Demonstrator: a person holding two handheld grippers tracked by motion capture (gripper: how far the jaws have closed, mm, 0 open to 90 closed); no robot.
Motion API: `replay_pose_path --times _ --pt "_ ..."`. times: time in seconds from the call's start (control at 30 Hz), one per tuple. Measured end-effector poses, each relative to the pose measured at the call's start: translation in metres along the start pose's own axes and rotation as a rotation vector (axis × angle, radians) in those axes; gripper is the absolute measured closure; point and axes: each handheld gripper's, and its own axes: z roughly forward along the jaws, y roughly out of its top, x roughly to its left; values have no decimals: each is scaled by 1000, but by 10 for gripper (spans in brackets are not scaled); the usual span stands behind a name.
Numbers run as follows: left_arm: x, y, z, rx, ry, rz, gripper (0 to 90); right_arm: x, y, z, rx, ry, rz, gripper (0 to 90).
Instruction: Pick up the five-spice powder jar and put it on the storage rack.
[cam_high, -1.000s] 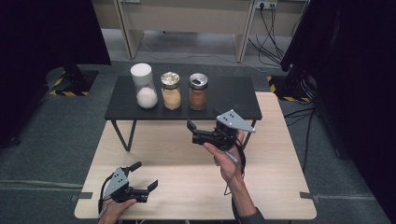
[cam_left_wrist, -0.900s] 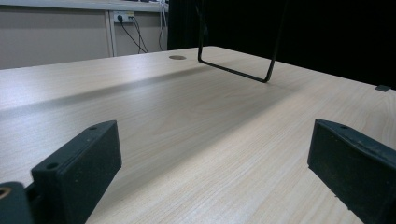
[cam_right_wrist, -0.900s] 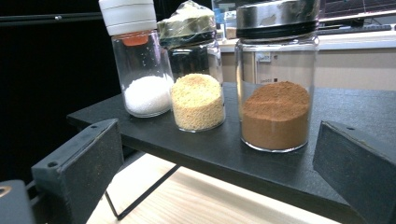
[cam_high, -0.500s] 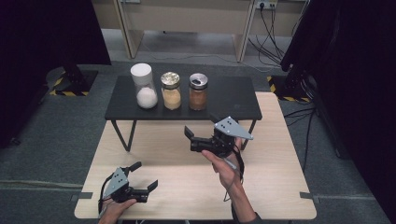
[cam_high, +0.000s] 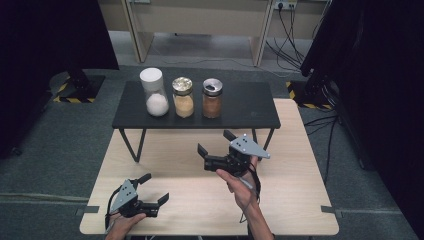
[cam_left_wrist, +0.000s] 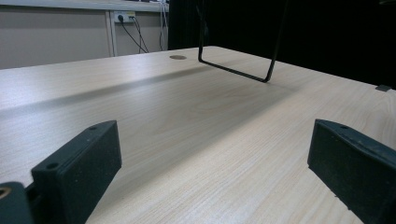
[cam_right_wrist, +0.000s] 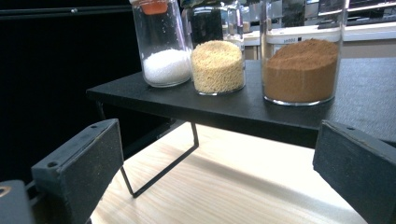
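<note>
High view, right tongs (cam_high: 216, 142) gaping, near shelf edge (cam_high: 195, 126)

Tops of all three jars cut off at twelve o'clock in the right gripper view: white-powder jar (cam_right_wrist: 161, 44), yellow-grain jar (cam_right_wrist: 218, 51), brown-powder jar (cam_right_wrist: 301, 56). Left forearm lost past six o'clock in the high view. Shelf legs partly hidden beneath the black shelf (cam_high: 250, 107).

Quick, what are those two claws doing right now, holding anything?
Left claw: open, holding nothing, low over the wooden table.
Right claw: open, holding nothing, raised and facing the three jars.
</note>
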Motion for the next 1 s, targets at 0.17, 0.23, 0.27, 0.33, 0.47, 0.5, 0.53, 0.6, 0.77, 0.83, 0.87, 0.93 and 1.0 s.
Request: replay_pose_path --times 0.17,0.23,0.27,0.33,0.47,0.5,0.53,0.6,0.77,0.83,0.87,0.93,1.0 --pt "0 0 0 0 0 0 22 2 -6 0 4 4 -9 20" --pt "0 0 0 -2 1 -1 22 2 -10 -1 7 7 -9 20" --pt "1 0 0 -2 1 -1 22 2 -12 0 6 7 -9 20" --pt "1 0 0 -2 1 -1 22 2 -13 0 7 7 -10 20" --pt "0 0 -1 -3 3 -3 22 2 -21 0 13 17 -10 20" --pt "0 0 -1 -3 3 -3 22 2 -21 0 13 17 -10 20" --pt "0 0 -1 -3 3 -3 22 2 -23 0 14 19 -12 20" --pt "0 0 -1 -5 3 -3 22 3 -24 0 19 20 -12 20" --pt "0 0 -1 -6 3 -3 22 5 -29 1 18 24 -24 20" --pt "0 0 -1 -7 2 -3 22 5 -32 1 15 25 -26 20" --pt "0 0 -1 -7 3 -3 22 5 -33 1 14 26 -27 20" --pt "0 0 -1 -7 2 -4 22 5 -35 1 14 29 -28 20" --pt "0 0 -1 -6 2 -4 22 5 -37 1 17 32 -31 20"
